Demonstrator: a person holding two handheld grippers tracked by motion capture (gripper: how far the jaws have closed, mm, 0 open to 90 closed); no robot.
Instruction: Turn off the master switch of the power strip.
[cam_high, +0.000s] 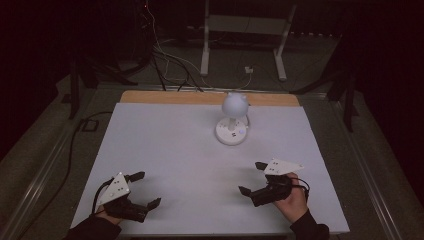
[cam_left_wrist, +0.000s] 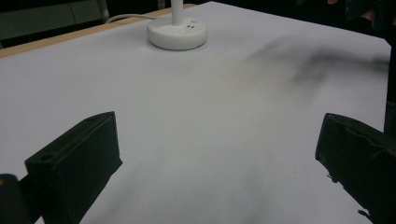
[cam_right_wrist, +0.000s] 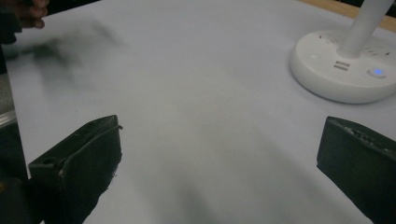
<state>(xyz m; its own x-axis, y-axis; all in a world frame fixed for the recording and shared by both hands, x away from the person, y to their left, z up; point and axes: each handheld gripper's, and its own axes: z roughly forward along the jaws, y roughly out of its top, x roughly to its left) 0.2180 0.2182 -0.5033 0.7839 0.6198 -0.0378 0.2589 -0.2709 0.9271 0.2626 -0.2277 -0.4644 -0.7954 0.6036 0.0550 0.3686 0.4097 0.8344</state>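
High view: small white round-based desk lamp (cam_high: 231, 125) upright at the far middle of the white tabletop (cam_high: 165, 150), nearer the right gripper (cam_high: 252, 178); left gripper (cam_high: 145, 189) farther. Left gripper view: jaws spread, empty. Right gripper view: jaws spread, lamp base ahead-right.

High view: fixed above the near side, looking forward and down over the whole white tabletop (cam_high: 200, 150). Left gripper view: low and close to the surface, facing the far edge and the white lamp (cam_left_wrist: 177, 32) base. Right gripper view: equally low, nearer to that lamp (cam_right_wrist: 345, 70). Shared by all three: lamp base and surrounding tabletop.
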